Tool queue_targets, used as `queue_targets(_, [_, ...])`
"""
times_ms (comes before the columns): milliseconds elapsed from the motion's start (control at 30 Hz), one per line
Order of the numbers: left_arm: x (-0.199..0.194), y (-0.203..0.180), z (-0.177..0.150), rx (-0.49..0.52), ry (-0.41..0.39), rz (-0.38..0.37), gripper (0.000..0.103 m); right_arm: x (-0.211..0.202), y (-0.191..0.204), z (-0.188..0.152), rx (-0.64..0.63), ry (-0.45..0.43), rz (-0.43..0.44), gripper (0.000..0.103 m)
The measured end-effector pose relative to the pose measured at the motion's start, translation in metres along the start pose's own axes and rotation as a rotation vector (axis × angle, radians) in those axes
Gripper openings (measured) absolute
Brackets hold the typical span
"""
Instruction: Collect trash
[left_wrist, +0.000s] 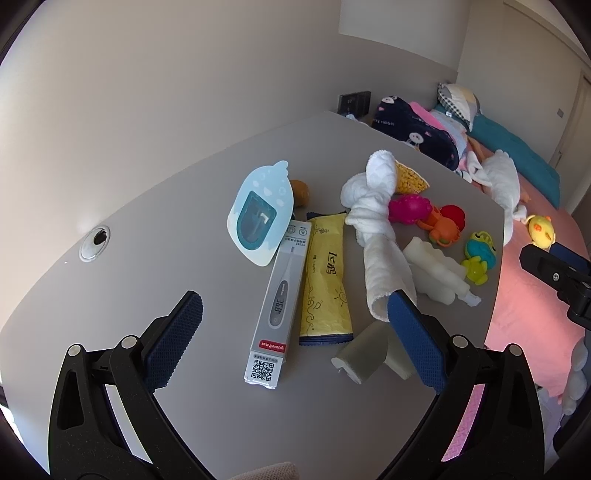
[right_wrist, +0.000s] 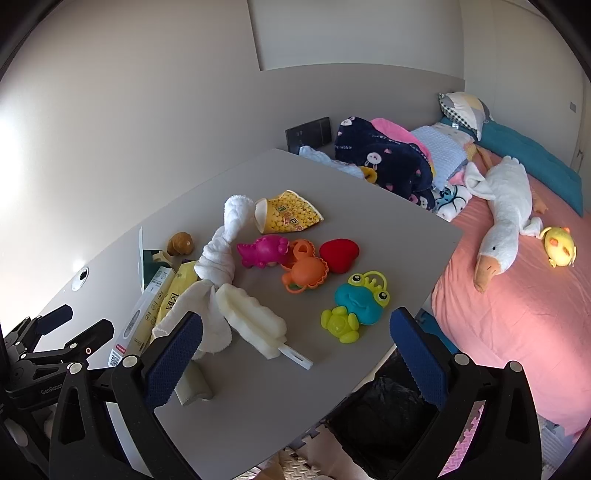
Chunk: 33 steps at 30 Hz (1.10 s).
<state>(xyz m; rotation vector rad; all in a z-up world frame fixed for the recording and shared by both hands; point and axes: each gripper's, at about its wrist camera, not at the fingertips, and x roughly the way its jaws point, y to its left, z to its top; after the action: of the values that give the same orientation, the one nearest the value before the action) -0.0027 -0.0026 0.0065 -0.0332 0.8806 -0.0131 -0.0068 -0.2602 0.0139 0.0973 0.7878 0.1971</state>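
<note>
Both claws are wide open and hold nothing. The left gripper (left_wrist: 295, 332) hovers over the table (left_wrist: 184, 221), above the thermometer box (left_wrist: 275, 299) and the yellow wrapper (left_wrist: 325, 284) just beside it. The wrapper looks light, thin and slippery; I would pinch its crimped end. The right gripper (right_wrist: 295, 354) waits near the toys.

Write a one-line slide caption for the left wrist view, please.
Open left gripper hovers over thermometer box and yellow wrapper on grey table.
</note>
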Motion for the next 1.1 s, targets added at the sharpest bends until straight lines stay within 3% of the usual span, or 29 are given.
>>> queue_targets(1100, [0.0045,0.0037,-0.0022,-0.004,0.008,-0.022,0.097,-0.0005,-0.0078,-0.0064,0.008,0.006,-0.003,0.101])
